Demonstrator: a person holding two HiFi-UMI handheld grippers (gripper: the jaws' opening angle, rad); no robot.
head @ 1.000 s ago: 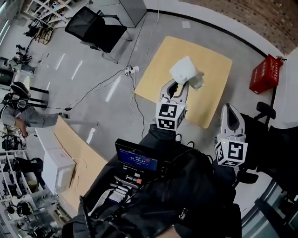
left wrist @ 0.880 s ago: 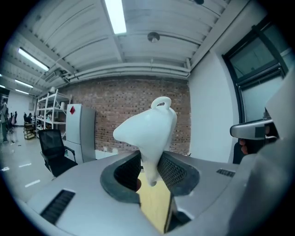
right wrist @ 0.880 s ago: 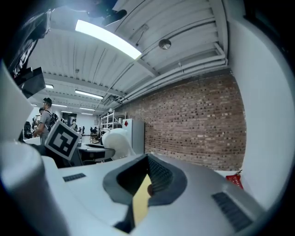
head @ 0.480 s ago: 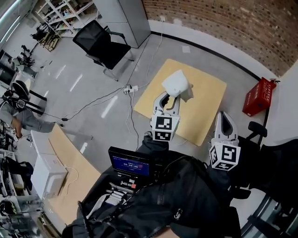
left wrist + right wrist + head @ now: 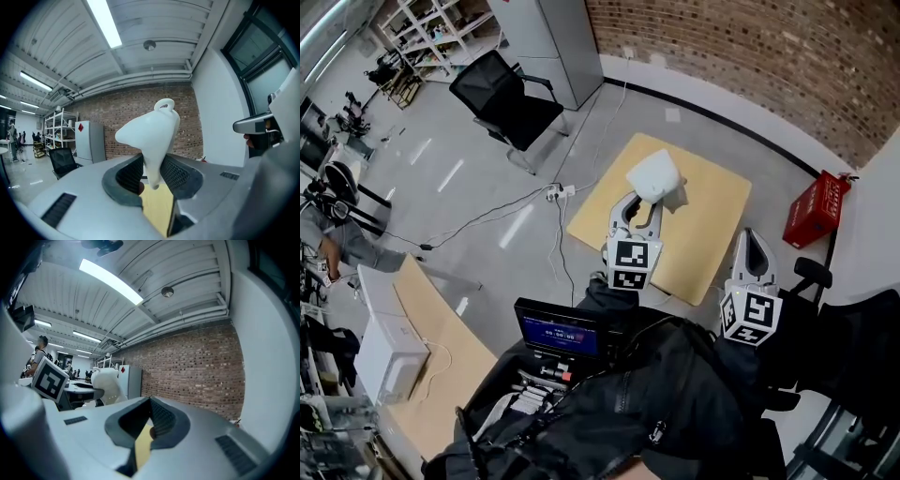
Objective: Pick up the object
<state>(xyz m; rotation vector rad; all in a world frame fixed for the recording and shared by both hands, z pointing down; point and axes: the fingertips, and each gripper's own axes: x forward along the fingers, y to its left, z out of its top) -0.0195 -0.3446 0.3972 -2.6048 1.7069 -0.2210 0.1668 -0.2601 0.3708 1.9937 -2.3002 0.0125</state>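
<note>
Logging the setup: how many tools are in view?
2. The left tool, over the tan table, grips the white object; the right tool, empty and shut, hangs near the table's edge.

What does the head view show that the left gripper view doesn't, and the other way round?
Only the head view: the black screen at the person's chest and the white power strip on the grey floor. Only the left gripper view: the ceiling strip light and the left hand-held gripper shut on the narrow end of the white glossy object. Both: that object, the pale wooden table, the brick wall.
</note>
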